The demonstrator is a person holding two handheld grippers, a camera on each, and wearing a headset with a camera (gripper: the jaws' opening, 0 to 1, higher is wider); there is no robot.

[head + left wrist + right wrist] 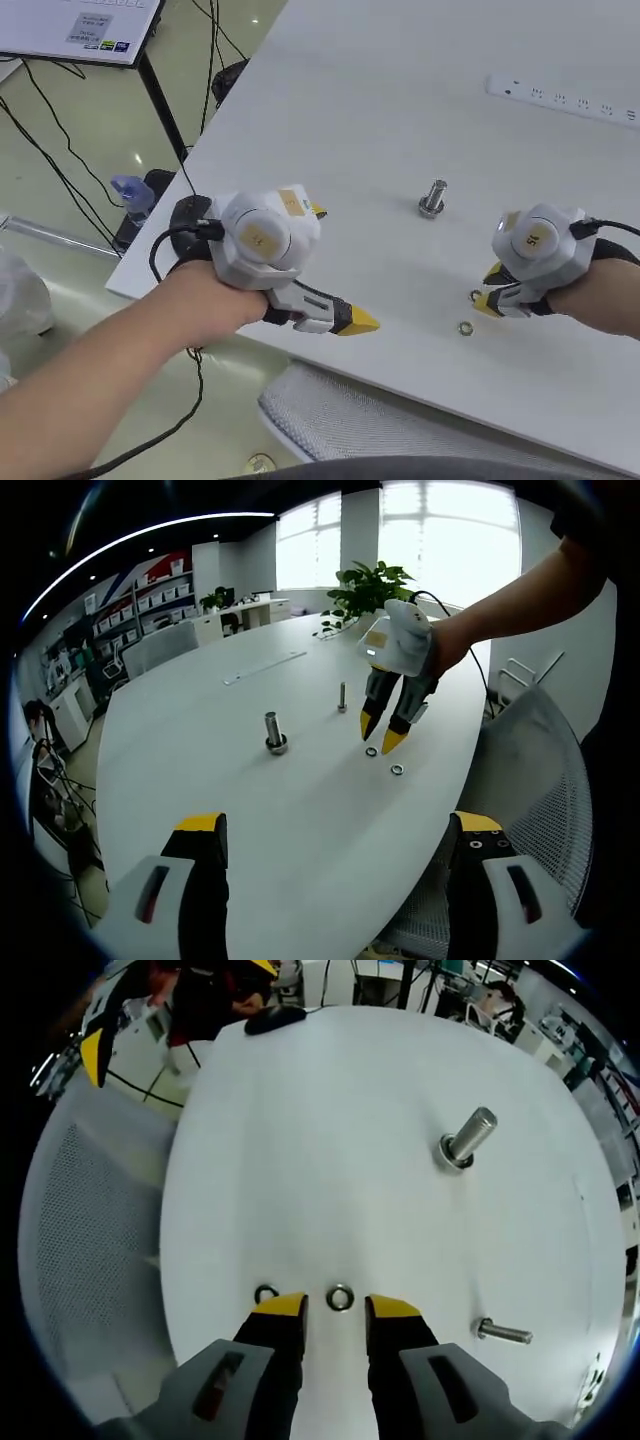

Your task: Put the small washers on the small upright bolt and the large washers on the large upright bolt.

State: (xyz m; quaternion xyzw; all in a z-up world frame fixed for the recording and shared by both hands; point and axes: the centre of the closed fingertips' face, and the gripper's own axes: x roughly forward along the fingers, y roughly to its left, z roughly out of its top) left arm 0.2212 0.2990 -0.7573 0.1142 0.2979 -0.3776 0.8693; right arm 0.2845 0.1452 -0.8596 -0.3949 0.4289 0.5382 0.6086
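Note:
Two small steel washers lie near the table's front edge. One washer [340, 1298] rests on the table right between the tips of my right gripper [336, 1306], whose jaws stand slightly apart. The other washer [265, 1293] lies just outside one fingertip. In the head view these washers [475, 295] [465, 328] sit by my right gripper [488, 290]. The large upright bolt [433, 198] [465, 1140] stands mid-table, and the small bolt [503, 1333] [342, 696] stands beyond it. My left gripper [339, 266] [338, 825] hovers wide open with nothing in it, off to the left.
A white power strip [560, 98] lies at the back right of the white table [350, 120]. A mesh office chair [350, 420] sits below the front edge. Cables and a monitor [80, 30] are off the table's left side.

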